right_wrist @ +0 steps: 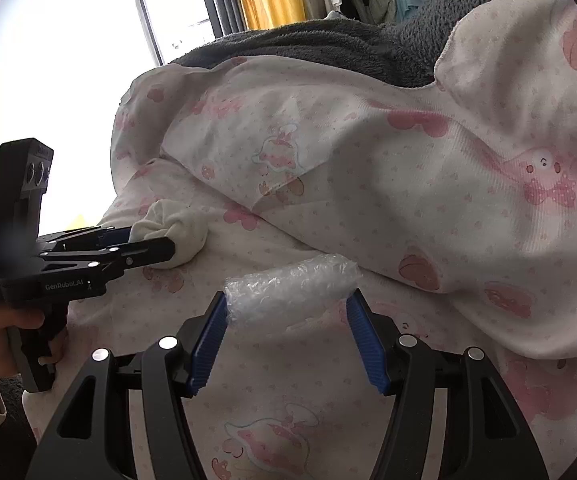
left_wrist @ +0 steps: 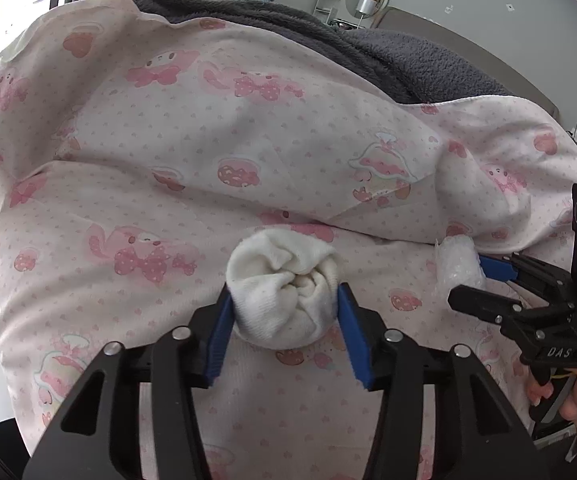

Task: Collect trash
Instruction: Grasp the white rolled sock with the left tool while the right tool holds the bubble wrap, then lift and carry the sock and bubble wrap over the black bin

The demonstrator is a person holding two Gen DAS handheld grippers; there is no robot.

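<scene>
Left wrist: left gripper [left_wrist: 284, 304] pinches a white rolled sock [left_wrist: 284, 288] on the bed's pink quilt [left_wrist: 168, 152]; soft, light, grips mid-bundle.

Right wrist: right gripper [right_wrist: 288, 306] clasps a bubble-wrap roll [right_wrist: 292, 284] at its ends; squashy, slippery.

A bed covered by a pale pink cotton quilt [left_wrist: 192, 152] printed with pink cartoon figures and small dots carries everything here. The quilt lies rumpled, with a thick fold bulging across its middle. A dark grey fleece blanket [left_wrist: 420, 64] lies along its far edge. On the flatter near part rest a balled-up white knitted sock [left_wrist: 284, 300] and, near it, a roll of clear bubble wrap [right_wrist: 292, 288].
</scene>
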